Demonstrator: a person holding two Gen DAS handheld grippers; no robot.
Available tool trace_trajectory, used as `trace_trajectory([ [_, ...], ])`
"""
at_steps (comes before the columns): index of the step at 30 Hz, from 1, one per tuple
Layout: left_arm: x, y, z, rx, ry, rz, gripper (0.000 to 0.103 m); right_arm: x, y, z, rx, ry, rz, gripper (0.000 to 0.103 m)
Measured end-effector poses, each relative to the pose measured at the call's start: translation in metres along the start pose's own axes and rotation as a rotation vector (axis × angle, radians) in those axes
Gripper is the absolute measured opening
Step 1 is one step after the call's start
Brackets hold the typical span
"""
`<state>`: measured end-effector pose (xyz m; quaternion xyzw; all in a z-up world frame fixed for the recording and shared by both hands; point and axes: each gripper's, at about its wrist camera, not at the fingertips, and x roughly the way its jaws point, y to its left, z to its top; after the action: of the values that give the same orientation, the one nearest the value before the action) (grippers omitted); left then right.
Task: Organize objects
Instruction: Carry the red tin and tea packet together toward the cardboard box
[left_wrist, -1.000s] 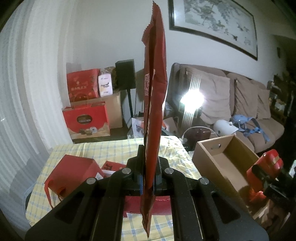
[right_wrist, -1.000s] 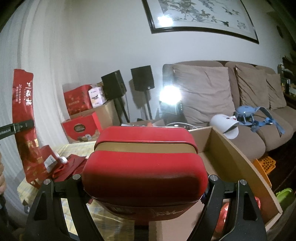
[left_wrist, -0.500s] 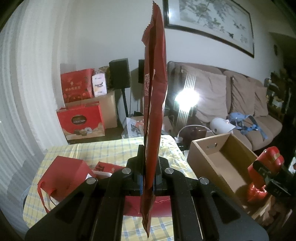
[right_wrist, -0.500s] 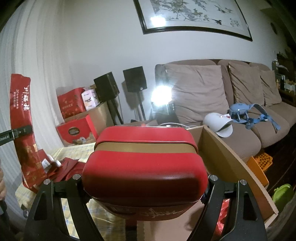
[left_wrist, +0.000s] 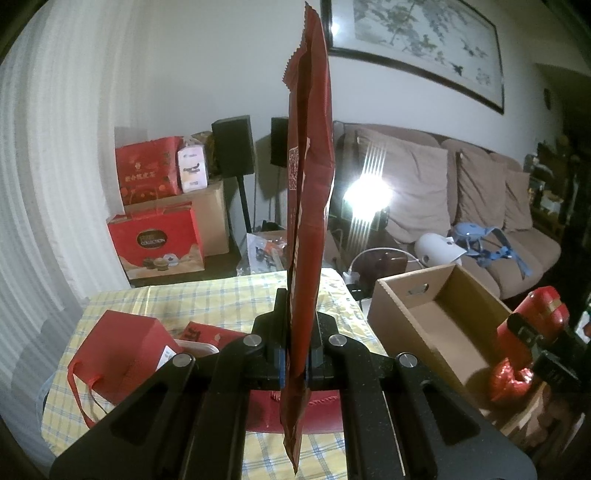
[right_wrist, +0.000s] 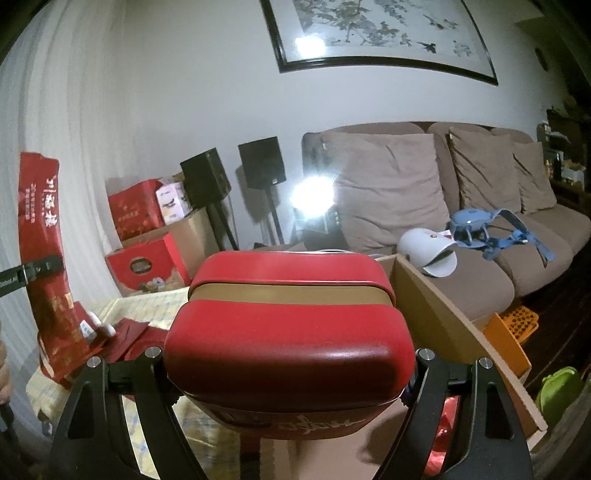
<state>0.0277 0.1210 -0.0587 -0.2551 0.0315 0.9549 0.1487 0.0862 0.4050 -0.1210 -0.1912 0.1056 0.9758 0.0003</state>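
Observation:
My left gripper (left_wrist: 295, 363) is shut on a tall red foil packet (left_wrist: 308, 192), held upright and edge-on above the checked table (left_wrist: 229, 295). In the right wrist view the same red packet (right_wrist: 46, 254) hangs at the far left, with the left gripper's finger across it. My right gripper (right_wrist: 290, 373) grips a red tin with a gold band (right_wrist: 290, 325) between wide-set jaws, over the near end of a brown cardboard box (right_wrist: 439, 306). From the left wrist view, that red tin (left_wrist: 532, 321) and the right gripper sit at the cardboard box's (left_wrist: 436, 317) near right corner.
A red paper bag (left_wrist: 118, 354) and red envelopes (left_wrist: 210, 332) lie on the table. A shiny red wrapped item (left_wrist: 511, 378) rests inside the box. Behind stand red gift boxes (left_wrist: 155, 243), speakers (left_wrist: 232, 151), a bright lamp (left_wrist: 367, 192) and a sofa (left_wrist: 480, 199). An orange crate (right_wrist: 511, 328) sits beside the box.
Both views have drifted slightly, so the room has shifted leftward in frame. The packet and the tin stay gripped as before.

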Motion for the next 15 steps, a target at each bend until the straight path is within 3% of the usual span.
trace_trajectory([
  [15,0.002,-0.015,0.002,0.018,-0.007,-0.024,0.006,-0.002,-0.013,0.002,0.025,-0.004,-0.024,0.083],
])
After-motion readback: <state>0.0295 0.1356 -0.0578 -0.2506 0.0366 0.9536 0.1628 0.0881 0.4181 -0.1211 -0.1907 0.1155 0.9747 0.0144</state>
